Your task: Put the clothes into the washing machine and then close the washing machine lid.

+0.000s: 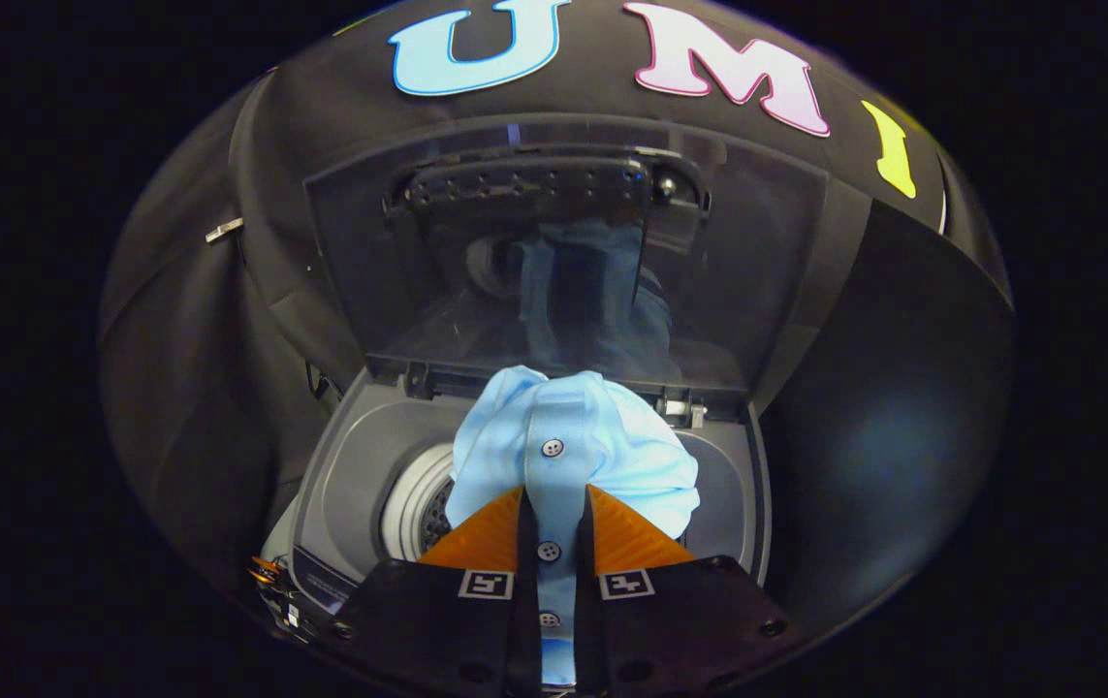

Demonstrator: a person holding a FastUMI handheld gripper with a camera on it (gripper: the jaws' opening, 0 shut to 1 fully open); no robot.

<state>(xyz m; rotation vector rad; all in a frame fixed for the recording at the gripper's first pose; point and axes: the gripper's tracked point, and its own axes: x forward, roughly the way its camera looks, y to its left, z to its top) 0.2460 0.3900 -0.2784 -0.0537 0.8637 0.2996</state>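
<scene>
A light blue buttoned shirt [573,436] hangs bunched between my fingers, its button strip pinched in the narrow gap. My gripper [554,499] is shut on the shirt and holds it above the open top of the grey washing machine [345,465]. The perforated drum [423,509] shows below and to the left of the cloth. The machine's see-through lid [563,262] stands upright beyond the shirt and mirrors the blue fabric.
Black cloth walls close in behind and on both sides of the machine. The lid's dark handle bar [534,184] runs across its top. A printed panel [321,586] lies on the machine's near left corner.
</scene>
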